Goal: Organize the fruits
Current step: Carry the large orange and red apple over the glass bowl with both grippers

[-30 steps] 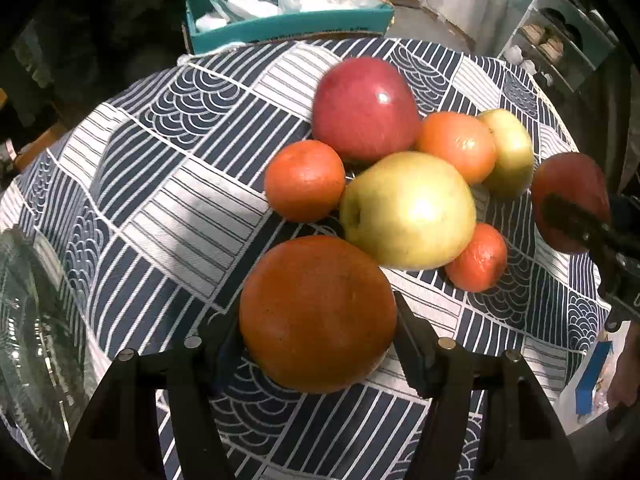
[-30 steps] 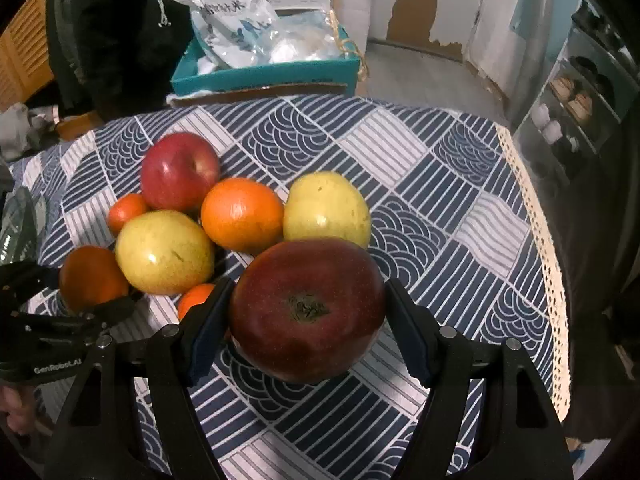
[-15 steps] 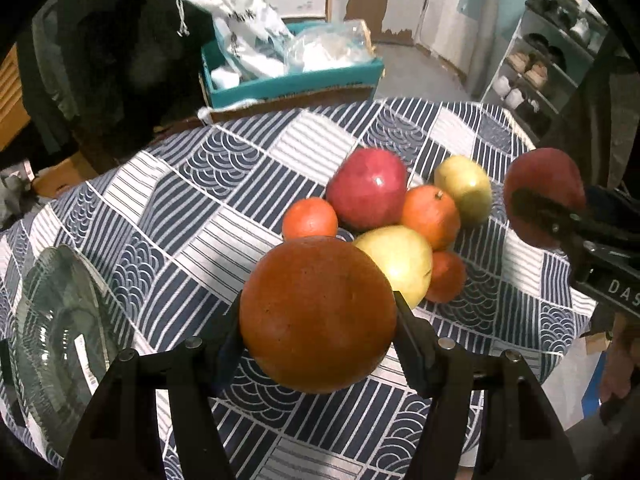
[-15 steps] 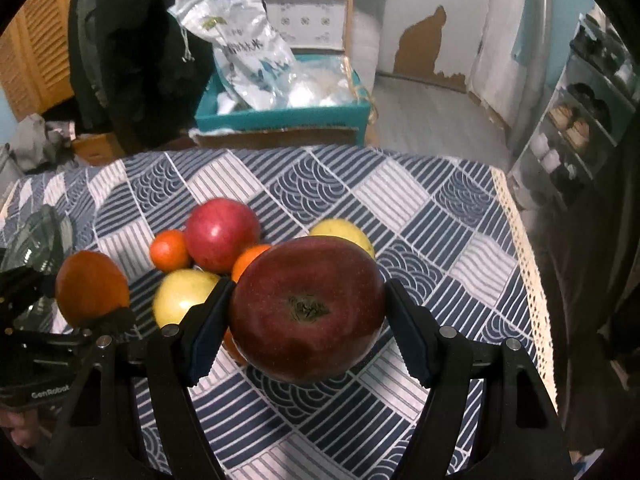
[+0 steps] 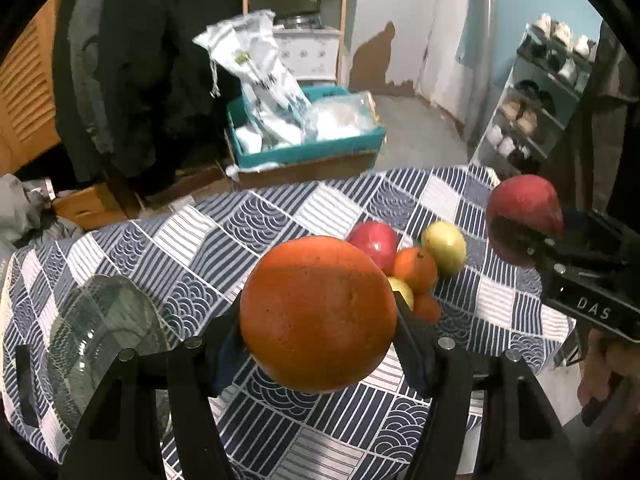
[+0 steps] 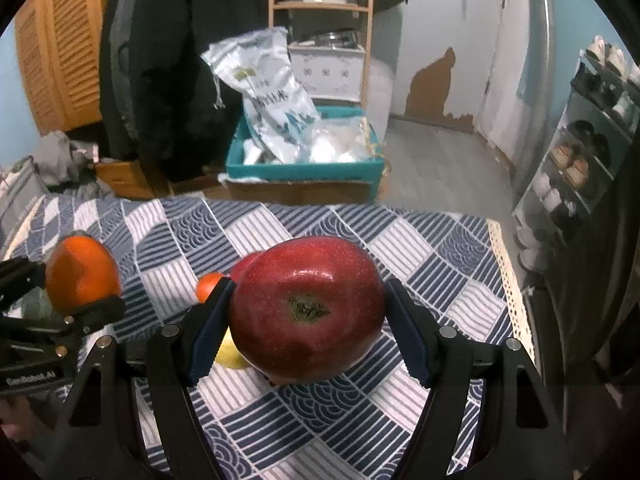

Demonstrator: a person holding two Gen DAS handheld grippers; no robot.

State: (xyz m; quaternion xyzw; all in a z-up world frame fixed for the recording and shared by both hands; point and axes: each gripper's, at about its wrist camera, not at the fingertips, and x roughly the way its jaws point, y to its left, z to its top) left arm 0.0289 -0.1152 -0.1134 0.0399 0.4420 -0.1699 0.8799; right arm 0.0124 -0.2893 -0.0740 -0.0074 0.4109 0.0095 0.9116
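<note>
The left gripper [image 5: 318,320] has its fingers clamped on a large orange [image 5: 318,314], the right gripper [image 6: 306,320] on a red apple [image 6: 306,312]; both are held above the desk [image 5: 248,224], near the remaining fruit pile [image 5: 416,268].

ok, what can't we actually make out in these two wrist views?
- Left wrist: the held orange covers most of a yellow fruit and part of the pile.
- Right wrist: the held red apple hides most of the pile.
- Left wrist: the glass bowl is cut off by the gripper frame; contents unclear.
</note>
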